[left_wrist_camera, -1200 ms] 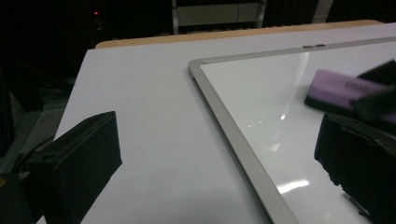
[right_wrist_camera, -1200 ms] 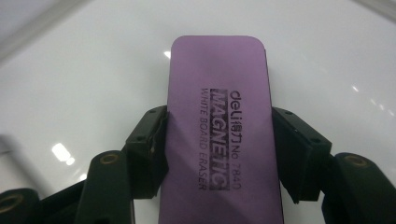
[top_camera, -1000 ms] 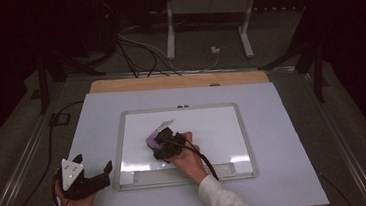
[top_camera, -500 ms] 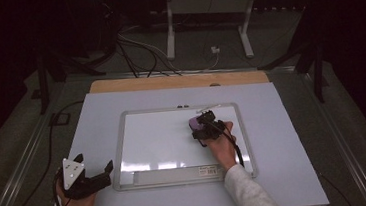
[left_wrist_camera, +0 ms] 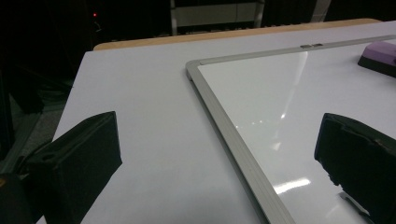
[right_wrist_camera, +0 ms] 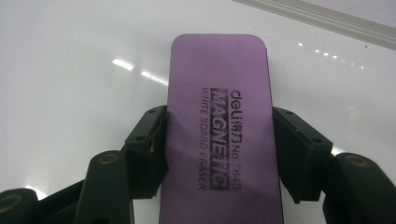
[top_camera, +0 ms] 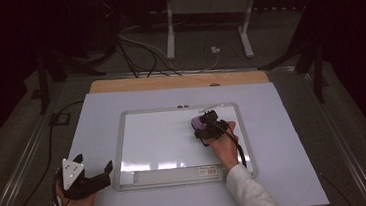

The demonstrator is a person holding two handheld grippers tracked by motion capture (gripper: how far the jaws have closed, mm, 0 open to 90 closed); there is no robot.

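Between the right gripper's (right_wrist_camera: 219,149) jaws, the flat purple rectangular whiteboard eraser (right_wrist_camera: 219,116) is clamped, long axis pointed straight ahead over the glossy aluminium-framed whiteboard (top_camera: 164,140); left gripper (top_camera: 94,173) is parked wide open, well apart.

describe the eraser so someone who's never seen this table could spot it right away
Start at the silver-framed whiteboard lying flat on the pale table. Near its upper right corner, the right tongs clamp a small block on the board surface. That eraser is purple, marked "MAGNETIC WHITE BOARD ERASER" in black, the one coloured thing there.
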